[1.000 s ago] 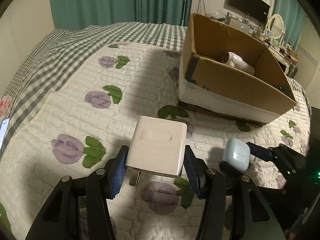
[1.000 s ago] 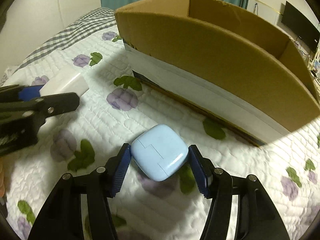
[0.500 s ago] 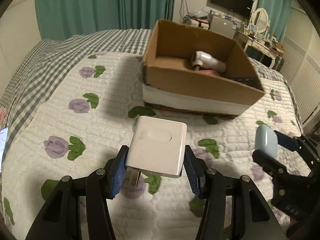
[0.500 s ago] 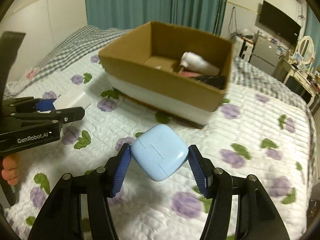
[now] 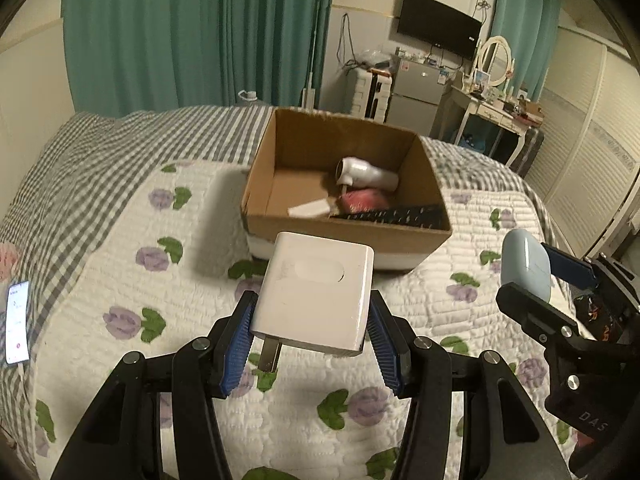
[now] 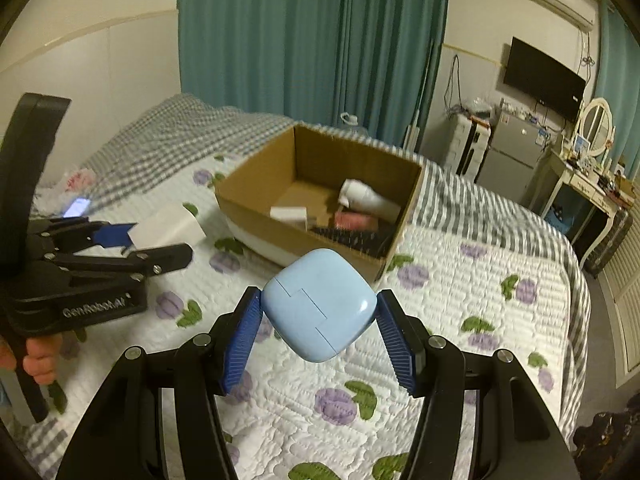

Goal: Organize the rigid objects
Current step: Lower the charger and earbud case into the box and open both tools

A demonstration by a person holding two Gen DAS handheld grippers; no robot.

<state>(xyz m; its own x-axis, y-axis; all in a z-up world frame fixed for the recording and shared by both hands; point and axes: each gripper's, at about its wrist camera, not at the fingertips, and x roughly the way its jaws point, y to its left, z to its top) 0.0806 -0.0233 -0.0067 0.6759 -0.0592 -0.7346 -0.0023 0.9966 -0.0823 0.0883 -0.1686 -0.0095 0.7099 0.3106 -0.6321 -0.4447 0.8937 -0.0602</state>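
The white charger (image 5: pixel 316 296) is clamped by the left gripper (image 5: pixel 312 340); the glossy blue case (image 6: pixel 320 304), judged light and slippery, is pinched by the right gripper (image 6: pixel 318 340) at its flanks.

The left gripper (image 5: pixel 310 334) clamps a white wall charger (image 5: pixel 316 296), prongs down, above the floral quilt (image 5: pixel 120 280). Beyond the charger sits a cardboard box (image 5: pixel 344 236) holding a white hair dryer (image 5: pixel 366 174). Right of the box, the right gripper (image 5: pixel 540 280) pinches a pale-blue earbud case (image 5: pixel 524 260).

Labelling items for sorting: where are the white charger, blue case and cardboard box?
white charger (image 5: pixel 316 300), left wrist view, top face.
blue case (image 6: pixel 320 304), right wrist view, lid.
cardboard box (image 5: pixel 348 236), left wrist view, near wall.
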